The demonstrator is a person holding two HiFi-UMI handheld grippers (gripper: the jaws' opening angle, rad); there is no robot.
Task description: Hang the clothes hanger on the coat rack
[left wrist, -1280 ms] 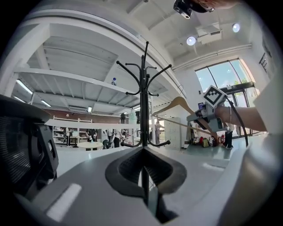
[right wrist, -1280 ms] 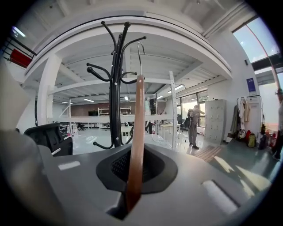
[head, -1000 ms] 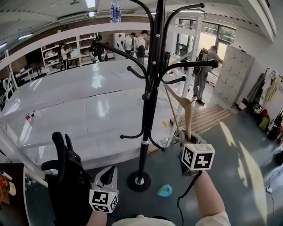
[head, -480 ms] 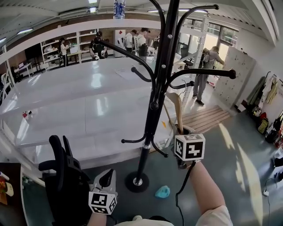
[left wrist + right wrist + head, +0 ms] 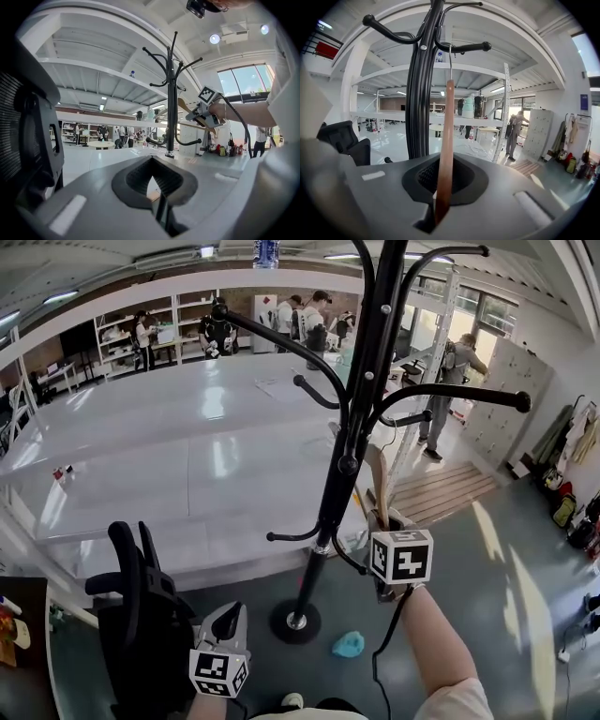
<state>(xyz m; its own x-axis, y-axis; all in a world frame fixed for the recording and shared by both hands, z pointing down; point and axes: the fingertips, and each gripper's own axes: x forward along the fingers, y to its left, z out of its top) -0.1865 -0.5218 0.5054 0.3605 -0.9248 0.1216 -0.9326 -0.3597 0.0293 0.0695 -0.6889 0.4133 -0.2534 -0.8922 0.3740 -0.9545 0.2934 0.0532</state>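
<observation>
Hanger (image 5: pixel 446 140) pinched upright in your right tongs (image 5: pixel 440 208), hook close beside a coat rack (image 5: pixel 423 93) arm, not hung yet. Left tongs (image 5: pixel 157 187) pressed together, empty. Let go early and it likely drops; twist your wrist and the hook could miss.

The coat rack (image 5: pixel 330 512) stands before the table (image 5: pixel 187 446), the chair (image 5: pixel 141 615) to its left, the hanger (image 5: pixel 377 474) just right.

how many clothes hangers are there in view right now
1. The wooden clothes hanger stands upright, clamped in the right tongs, close beside the coat rack pole. No other shows on the rack's arms, though some arms run out of frame.
</observation>
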